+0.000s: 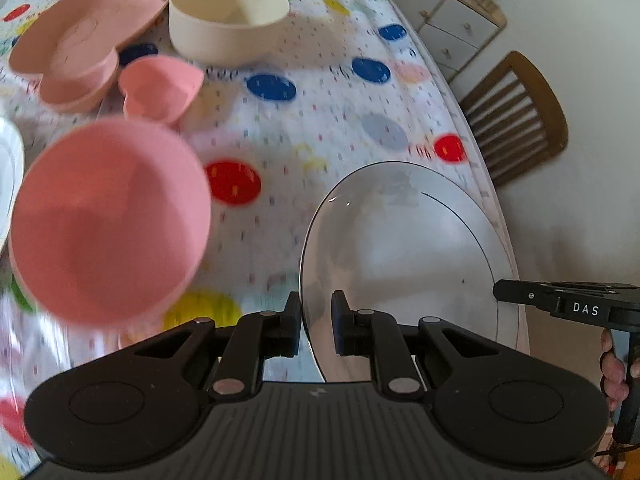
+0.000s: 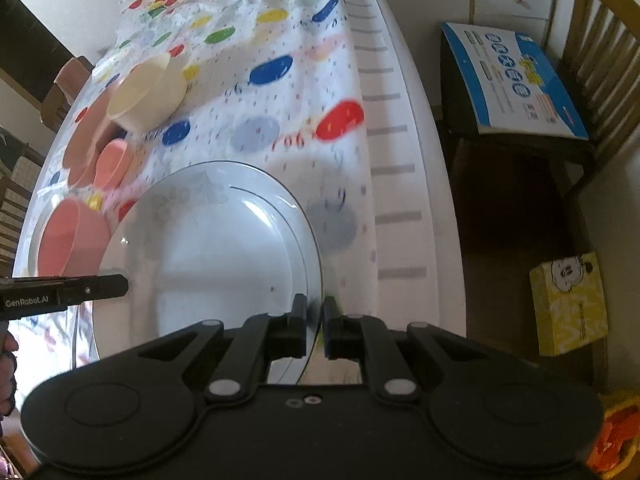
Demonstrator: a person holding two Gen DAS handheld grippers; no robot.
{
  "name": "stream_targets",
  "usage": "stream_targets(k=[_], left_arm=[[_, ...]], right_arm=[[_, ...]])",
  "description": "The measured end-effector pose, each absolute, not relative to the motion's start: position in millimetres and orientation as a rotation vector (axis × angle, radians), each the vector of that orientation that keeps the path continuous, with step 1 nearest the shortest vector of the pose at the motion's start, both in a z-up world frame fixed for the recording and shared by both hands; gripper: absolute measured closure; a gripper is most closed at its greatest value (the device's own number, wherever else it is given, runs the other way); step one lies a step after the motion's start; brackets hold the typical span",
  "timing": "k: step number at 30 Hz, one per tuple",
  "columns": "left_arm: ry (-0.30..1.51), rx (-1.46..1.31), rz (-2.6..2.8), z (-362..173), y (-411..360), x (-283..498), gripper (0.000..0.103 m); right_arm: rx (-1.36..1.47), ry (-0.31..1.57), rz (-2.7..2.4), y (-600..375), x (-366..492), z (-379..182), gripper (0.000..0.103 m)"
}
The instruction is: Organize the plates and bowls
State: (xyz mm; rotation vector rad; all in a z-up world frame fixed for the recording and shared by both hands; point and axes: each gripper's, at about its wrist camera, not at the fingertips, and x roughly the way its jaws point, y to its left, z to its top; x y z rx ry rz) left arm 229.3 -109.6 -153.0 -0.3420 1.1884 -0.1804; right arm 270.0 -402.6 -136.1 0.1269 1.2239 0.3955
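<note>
At the near edge of the spotted tablecloth (image 1: 320,128), both grippers were clamped on the same white plate (image 1: 408,256). The left gripper (image 1: 316,324) pinched the rim at about 8 o'clock of the plate in its own view, and the right gripper (image 2: 314,326) had the opposite rim, around 5 o'clock in its view.

Progress-wise, I'd say barely started. The big pink bowl (image 1: 108,220) sat at 9 o'clock, the small heart-shaped pink bowl (image 1: 160,88) at 11, the pink divided plate (image 1: 76,40) further up toward 11, and the cream bowl (image 1: 228,20) near 12. All separate, nothing nested except maybe the divided plate on something pink.

The plate looked lifted, face up, slightly tilted. Round, so no real long axis; it only looked oval running toward 1 o'clock.
</note>
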Motion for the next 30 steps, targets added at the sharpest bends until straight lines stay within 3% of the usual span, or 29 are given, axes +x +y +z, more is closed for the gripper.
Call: stream_targets(k=[13, 24, 30], left_arm=[[1.231, -0.32, -0.227, -150.2, -106.7, 151.5, 0.089], [1.248, -0.292, -0.217, -156.7, -106.8, 136.0, 0.089], [1.235, -0.281, -0.189, -151.7, -102.2, 134.8, 0.089]], right_arm=[[0.16, 1.231, 0.374, -403.9, 184.4, -138.0, 0.097], [0.139, 1.199, 0.346, -398.0, 157.2, -138.4, 0.096], [0.1, 1.164, 0.326, -393.8, 155.0, -130.8, 0.086]])
